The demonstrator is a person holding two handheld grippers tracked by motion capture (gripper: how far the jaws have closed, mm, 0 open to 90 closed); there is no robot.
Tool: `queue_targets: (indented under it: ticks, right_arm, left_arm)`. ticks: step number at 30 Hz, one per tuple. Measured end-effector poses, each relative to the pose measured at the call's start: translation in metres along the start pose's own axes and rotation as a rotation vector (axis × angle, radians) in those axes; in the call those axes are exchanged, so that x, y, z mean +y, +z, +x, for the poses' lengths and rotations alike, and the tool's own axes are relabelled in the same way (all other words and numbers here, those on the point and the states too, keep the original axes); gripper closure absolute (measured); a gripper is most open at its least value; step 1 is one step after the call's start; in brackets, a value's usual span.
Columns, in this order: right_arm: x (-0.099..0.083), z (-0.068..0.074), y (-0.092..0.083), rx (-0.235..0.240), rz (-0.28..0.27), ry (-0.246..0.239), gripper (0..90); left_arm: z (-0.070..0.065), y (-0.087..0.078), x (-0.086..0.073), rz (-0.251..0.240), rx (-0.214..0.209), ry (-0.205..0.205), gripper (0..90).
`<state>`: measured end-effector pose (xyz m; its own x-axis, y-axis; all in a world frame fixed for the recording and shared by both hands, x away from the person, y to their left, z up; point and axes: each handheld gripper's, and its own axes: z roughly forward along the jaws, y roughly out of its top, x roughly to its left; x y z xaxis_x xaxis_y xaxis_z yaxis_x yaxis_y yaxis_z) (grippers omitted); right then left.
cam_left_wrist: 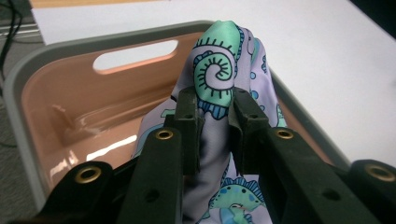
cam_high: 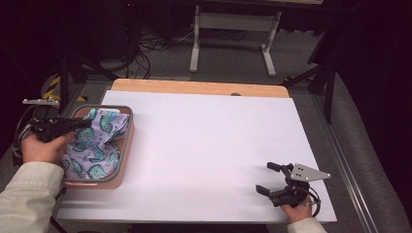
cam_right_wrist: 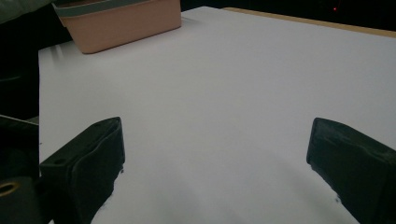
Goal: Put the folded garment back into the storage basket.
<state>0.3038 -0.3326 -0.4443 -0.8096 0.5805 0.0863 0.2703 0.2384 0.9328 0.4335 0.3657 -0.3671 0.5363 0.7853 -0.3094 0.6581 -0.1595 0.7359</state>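
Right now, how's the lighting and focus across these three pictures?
High view: white table bright, surroundings dark. Left gripper view: sharp on the patterned cloth, glare streaks on the bin's pink floor. Right gripper view: dim, soft, its own jaws blurred.

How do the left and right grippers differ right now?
Jaws: the left gripper is shut, pinching a fold of the patterned cloth; the right gripper stands wide open with nothing between its jaws.
Place: the left gripper is over the pink basket at the table's left edge; the right gripper sits low over the bare white tabletop near the front right corner.
Shared: both are black two-jaw grippers, each held in a hand.
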Motion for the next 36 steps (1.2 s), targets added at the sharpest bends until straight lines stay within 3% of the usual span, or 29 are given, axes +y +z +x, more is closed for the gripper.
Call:
queue_targets:
  ticks: [6,13,20,23,24,26,28,36]
  right_arm:
    - [0.0,0.0,0.0,0.0,0.0,-0.001,4.7]
    - [0.0,0.0,0.0,0.002,0.0,-0.002,4.7]
    - [0.0,0.0,0.0,0.005,0.0,-0.002,4.8]
    - [0.0,0.0,0.0,0.009,-0.001,-0.004,4.7]
    - [0.0,0.0,0.0,0.01,-0.002,-0.004,4.7]
    - [0.0,0.001,0.0,0.009,-0.003,-0.005,4.7]
    - [0.0,0.001,-0.001,0.01,-0.002,-0.006,4.8]
    - [0.0,0.001,0.0,0.008,-0.003,-0.007,4.7]
  left_arm:
    - [0.001,0.005,0.0,0.024,0.058,-0.006,75.1]
    - [0.003,0.008,0.001,0.028,0.14,-0.042,74.2]
    - [0.002,0.009,0.003,0.022,0.213,-0.035,71.9]
    - [0.002,0.01,0.002,0.014,0.227,-0.029,63.9]
    - [0.002,0.009,0.002,0.007,0.256,-0.03,59.7]
    - [0.002,0.007,0.002,0.0,0.27,-0.032,53.5]
    - [0.001,0.002,0.002,-0.036,0.291,-0.037,47.4]
    - [-0.015,-0.007,0.004,-0.082,0.278,0.01,28.4]
